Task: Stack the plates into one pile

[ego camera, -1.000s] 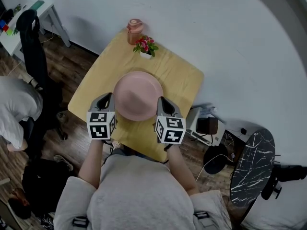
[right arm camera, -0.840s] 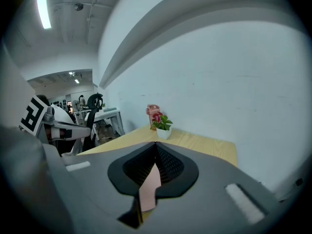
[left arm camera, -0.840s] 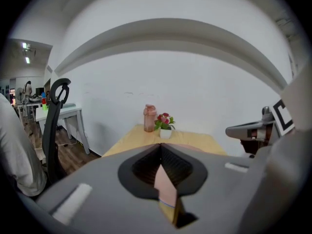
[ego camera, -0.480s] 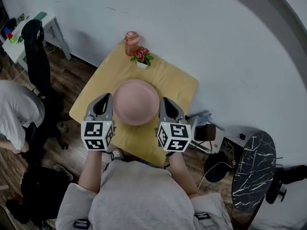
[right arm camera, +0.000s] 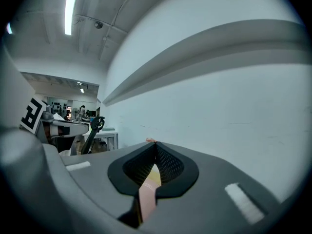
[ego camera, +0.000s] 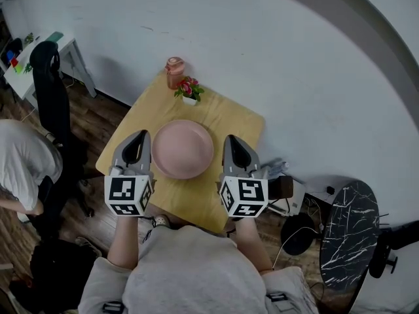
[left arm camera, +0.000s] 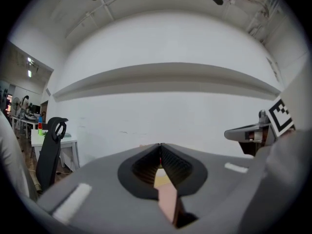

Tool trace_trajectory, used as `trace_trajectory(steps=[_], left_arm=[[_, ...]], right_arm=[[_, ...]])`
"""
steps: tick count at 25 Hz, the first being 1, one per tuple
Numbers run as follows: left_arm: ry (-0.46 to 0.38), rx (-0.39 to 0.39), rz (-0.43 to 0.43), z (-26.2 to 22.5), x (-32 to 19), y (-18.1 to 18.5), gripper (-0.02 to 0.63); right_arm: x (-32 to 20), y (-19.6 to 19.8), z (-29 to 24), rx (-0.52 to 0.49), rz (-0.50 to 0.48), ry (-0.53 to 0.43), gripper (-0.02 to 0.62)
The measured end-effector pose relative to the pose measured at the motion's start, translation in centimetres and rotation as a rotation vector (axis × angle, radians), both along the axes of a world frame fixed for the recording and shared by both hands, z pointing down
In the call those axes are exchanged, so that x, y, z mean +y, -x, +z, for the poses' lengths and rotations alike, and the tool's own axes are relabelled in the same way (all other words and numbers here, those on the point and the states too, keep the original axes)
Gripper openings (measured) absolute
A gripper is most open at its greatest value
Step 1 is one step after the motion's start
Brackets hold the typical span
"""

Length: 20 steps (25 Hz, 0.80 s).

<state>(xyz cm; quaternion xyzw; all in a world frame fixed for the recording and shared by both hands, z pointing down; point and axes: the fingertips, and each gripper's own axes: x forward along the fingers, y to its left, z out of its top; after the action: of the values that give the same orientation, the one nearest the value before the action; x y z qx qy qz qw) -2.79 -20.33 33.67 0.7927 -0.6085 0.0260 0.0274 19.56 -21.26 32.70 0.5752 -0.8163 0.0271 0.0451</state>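
Note:
A pink plate (ego camera: 183, 149), or a pile of them seen from above, lies in the middle of the small wooden table (ego camera: 242, 123). My left gripper (ego camera: 137, 137) hangs just left of it and my right gripper (ego camera: 232, 140) just right of it, both held above the table with nothing in them. In the left gripper view the jaws meet at their tips (left arm camera: 160, 145), with a strip of pink plate (left arm camera: 168, 204) showing through the gap below. The right gripper (right arm camera: 156, 144) is shut the same way, again over a strip of the pink plate (right arm camera: 146, 196).
A pink jar (ego camera: 174, 72) and a small pot of flowers (ego camera: 188, 90) stand at the table's far corner. A black chair (ego camera: 52, 90) and a person (ego camera: 19, 162) are at the left. A black marble round table (ego camera: 347, 231) and cabled devices sit on the floor at the right.
Both grippers have drawn back towards me and slightly apart, away from the plate's sides. The plate has stayed on the table, and the view has shifted.

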Motion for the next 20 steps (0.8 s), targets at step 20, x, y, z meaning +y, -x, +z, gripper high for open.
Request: trace_trajectory(steps=[20], left_arm=[[-0.173, -0.003, 0.029, -6.7, 2.2, -0.2, 0.06]], right_arm=[[3.4, -2.2, -6.7, -0.036, 0.058, -0.196, 0.005]])
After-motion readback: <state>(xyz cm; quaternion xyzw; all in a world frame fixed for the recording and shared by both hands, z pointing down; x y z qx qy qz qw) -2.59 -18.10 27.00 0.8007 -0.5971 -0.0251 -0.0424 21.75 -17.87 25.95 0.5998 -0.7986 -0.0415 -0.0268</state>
